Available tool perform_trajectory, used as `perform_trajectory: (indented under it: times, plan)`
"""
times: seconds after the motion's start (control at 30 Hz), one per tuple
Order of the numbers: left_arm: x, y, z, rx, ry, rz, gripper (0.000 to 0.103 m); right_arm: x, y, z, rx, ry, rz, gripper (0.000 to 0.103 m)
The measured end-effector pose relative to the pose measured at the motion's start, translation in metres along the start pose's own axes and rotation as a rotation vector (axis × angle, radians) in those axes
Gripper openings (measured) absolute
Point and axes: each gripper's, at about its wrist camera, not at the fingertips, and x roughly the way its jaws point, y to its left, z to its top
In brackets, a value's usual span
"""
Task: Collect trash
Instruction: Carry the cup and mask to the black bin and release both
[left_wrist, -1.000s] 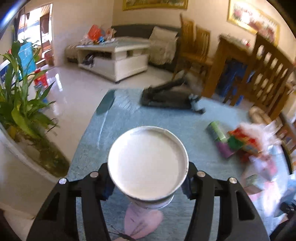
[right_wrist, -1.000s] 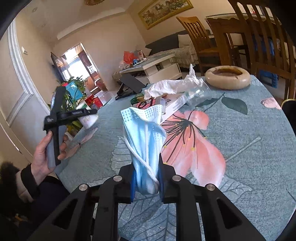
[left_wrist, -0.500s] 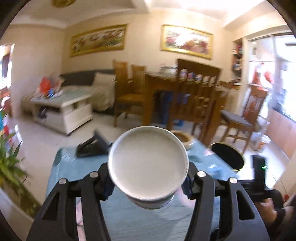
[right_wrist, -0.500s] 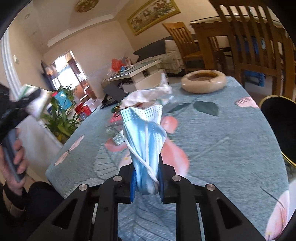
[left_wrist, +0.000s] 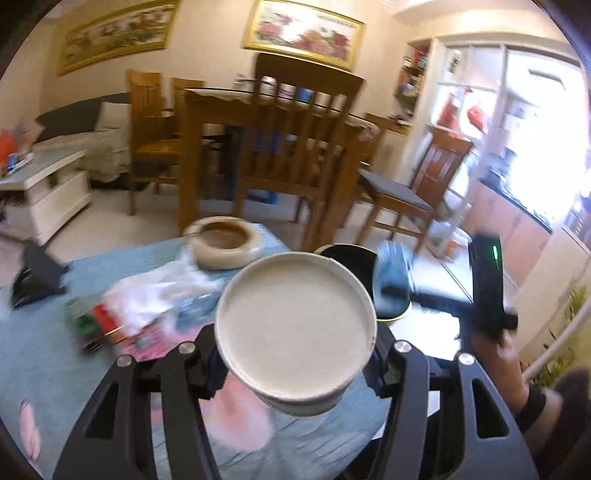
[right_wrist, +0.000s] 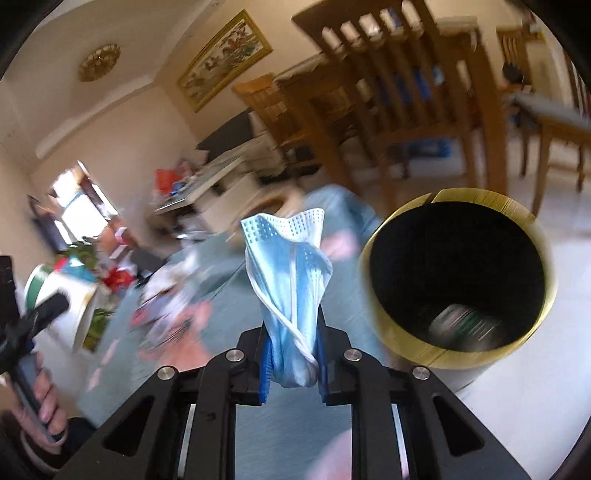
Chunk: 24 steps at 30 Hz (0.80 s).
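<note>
My left gripper (left_wrist: 295, 363) is shut on a white paper cup (left_wrist: 295, 325), bottom facing the camera, held above the table. The cup with its green band also shows in the right wrist view (right_wrist: 61, 295). My right gripper (right_wrist: 292, 365) is shut on a crumpled blue face mask (right_wrist: 290, 280). The mask shows blurred in the left wrist view (left_wrist: 391, 269). A black trash bin with a gold rim (right_wrist: 458, 280) stands just right of the mask, beside the table edge, with some trash inside. Its rim shows behind the cup (left_wrist: 343, 251).
A teal floral tablecloth (left_wrist: 44, 321) covers the table. On it lie a heap of wrappers and plastic (left_wrist: 147, 299), a beige ashtray (left_wrist: 225, 240) and a black stand (left_wrist: 35, 273). Wooden chairs (right_wrist: 402, 99) and a dining table stand beyond.
Both grippers have swung right toward the bin. The bin now fills the right of the right wrist view, and the mask is close beside its rim. The left gripper keeps the cup.
</note>
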Motion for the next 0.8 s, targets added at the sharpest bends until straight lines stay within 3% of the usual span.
perform_trajectory:
  times: [0.17, 0.23, 0.3, 0.33, 0.37, 0.4, 0.43, 0.53, 0.8]
  plan:
    - [0.044, -0.033, 0.01, 0.04, 0.04, -0.059, 0.058, -0.018, -0.023, 0.048, -0.08, -0.137, -0.192, 0.02]
    - [0.065, -0.044, 0.015, 0.059, 0.066, -0.061, 0.058, 0.007, -0.045, 0.043, -0.05, -0.077, -0.23, 0.02]
    - [0.085, -0.056, 0.02, 0.094, 0.094, -0.056, 0.058, 0.037, -0.077, 0.039, 0.072, 0.057, -0.19, 0.022]
    - [0.092, -0.06, 0.021, 0.109, 0.105, -0.053, 0.058, 0.045, -0.086, 0.037, 0.083, 0.091, -0.225, 0.032]
    - [0.105, -0.066, 0.024, 0.12, 0.119, -0.055, 0.058, 0.052, -0.097, 0.035, 0.11, 0.13, -0.273, 0.049]
    - [0.114, -0.07, 0.028, 0.124, 0.127, -0.06, 0.058, 0.052, -0.104, 0.033, 0.14, 0.139, -0.277, 0.057]
    - [0.122, -0.073, 0.032, 0.126, 0.133, -0.063, 0.058, 0.048, -0.11, 0.033, 0.167, 0.13, -0.28, 0.067]
    - [0.148, -0.086, 0.041, 0.134, 0.148, -0.078, 0.058, 0.023, -0.116, 0.039, 0.186, 0.049, -0.298, 0.075]
    - [0.208, -0.125, 0.048, 0.153, 0.217, -0.118, 0.058, -0.025, -0.141, 0.041, 0.327, -0.121, -0.296, 0.076]
